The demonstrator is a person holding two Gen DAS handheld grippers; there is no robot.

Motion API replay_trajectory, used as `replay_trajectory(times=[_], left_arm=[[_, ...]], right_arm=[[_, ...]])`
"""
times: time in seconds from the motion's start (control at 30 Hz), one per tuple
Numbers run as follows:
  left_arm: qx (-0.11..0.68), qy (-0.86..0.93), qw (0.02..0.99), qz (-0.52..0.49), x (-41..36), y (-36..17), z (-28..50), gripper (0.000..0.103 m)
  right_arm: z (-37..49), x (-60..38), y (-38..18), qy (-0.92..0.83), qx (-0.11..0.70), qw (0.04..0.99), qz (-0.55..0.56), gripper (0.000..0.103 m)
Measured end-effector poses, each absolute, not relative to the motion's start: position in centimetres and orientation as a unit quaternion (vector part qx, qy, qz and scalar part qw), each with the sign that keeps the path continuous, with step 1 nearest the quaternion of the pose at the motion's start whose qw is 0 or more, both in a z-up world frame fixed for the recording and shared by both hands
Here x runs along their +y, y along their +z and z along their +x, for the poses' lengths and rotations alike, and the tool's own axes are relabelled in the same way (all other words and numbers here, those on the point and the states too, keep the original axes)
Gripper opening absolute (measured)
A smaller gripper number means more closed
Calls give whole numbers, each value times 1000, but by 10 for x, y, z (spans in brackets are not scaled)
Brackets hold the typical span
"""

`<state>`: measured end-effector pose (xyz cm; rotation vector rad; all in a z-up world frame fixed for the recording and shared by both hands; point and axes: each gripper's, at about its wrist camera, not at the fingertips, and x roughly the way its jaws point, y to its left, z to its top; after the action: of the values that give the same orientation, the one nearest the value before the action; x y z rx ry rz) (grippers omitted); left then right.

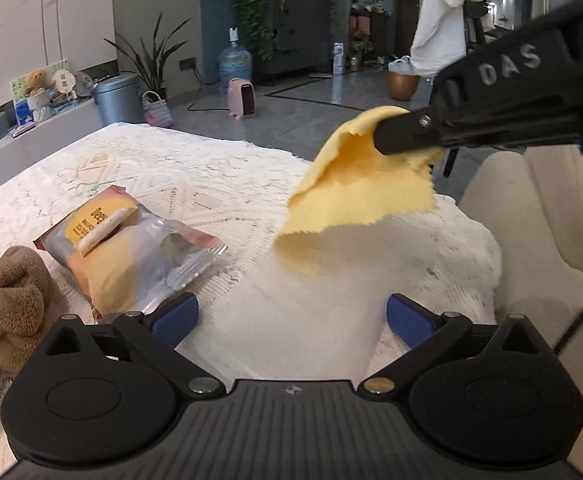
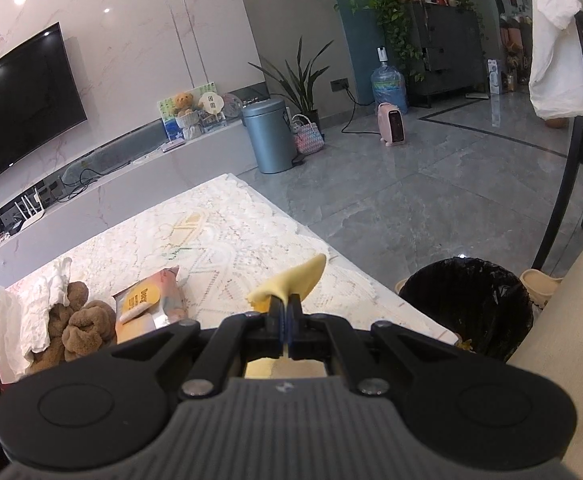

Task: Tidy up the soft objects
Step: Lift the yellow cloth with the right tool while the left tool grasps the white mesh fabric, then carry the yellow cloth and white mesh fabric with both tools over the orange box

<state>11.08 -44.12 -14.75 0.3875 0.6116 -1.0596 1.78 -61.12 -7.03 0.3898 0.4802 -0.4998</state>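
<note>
You are pinching the yellow cloth (image 1: 355, 196) with your right gripper (image 2: 286, 312), its fingers pressed together on one upper corner; the cloth is hanging free above the lace-covered table (image 1: 195, 176), touching nothing else, its loose end drooping down and to the left in the left wrist view. Your left gripper (image 1: 291, 316) is waiting below it with blue pads (image 1: 175, 316) spread wide and holding nothing; the dangling lower corner is lying ahead of and above the gap between those pads, so the left hand is the nearer one for catching that free end. The cloth's long axis is running from the pinched corner, upper right, down toward the lower left; any second grip would probably need to be rising toward that edge. The opened wipe packet (image 1: 131, 248) and the brown plush toy (image 1: 7, 304) are sitting to the left on the table, apart from the cloth; the black-lined bin (image 2: 467, 312) is standing just beside the table's right edge.
</note>
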Motion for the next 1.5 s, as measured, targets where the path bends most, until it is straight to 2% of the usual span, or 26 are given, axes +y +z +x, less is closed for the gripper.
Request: replay_trajectory(times=[0.13,0.2,0.27,0.33,0.37,0.43,0.5,0.73,0.93,1.27,1.5], left_arm=[[284,-480,812,173,-441,-145,110,103],[283,-471,819,164,-436,-142,110,93],[286,-455,829,157,-432,-138,112,64],[287,-448,833,152,-428,-136,114,44],[284,-450,833,150,-426,-135,114,26],[260,-446,840,170,-423,-135,103,4],[239,-431,848,196,-423,-134,91,3],[246,-439,847,173,-415,-124,84,3],[285,-429,845,143,-410,-115,89,3],[233,-407,870,151,-378,-87,78,3],[215,-376,893,124,-324,-48,79,3]], right_arm=[[17,-614,-70,-243,233,922,193,0],[17,-614,-71,-243,233,921,194,0],[16,-613,-70,-242,232,922,195,0],[16,-610,-69,-240,229,923,193,0],[15,-610,-68,-240,227,924,193,0],[14,-611,-69,-241,227,924,192,0],[14,-612,-71,-241,228,923,192,0],[10,-613,-69,-260,223,921,184,0],[14,-601,-66,-255,225,925,166,0],[22,-588,-55,-235,220,933,160,0],[30,-562,-26,-215,181,948,149,0]])
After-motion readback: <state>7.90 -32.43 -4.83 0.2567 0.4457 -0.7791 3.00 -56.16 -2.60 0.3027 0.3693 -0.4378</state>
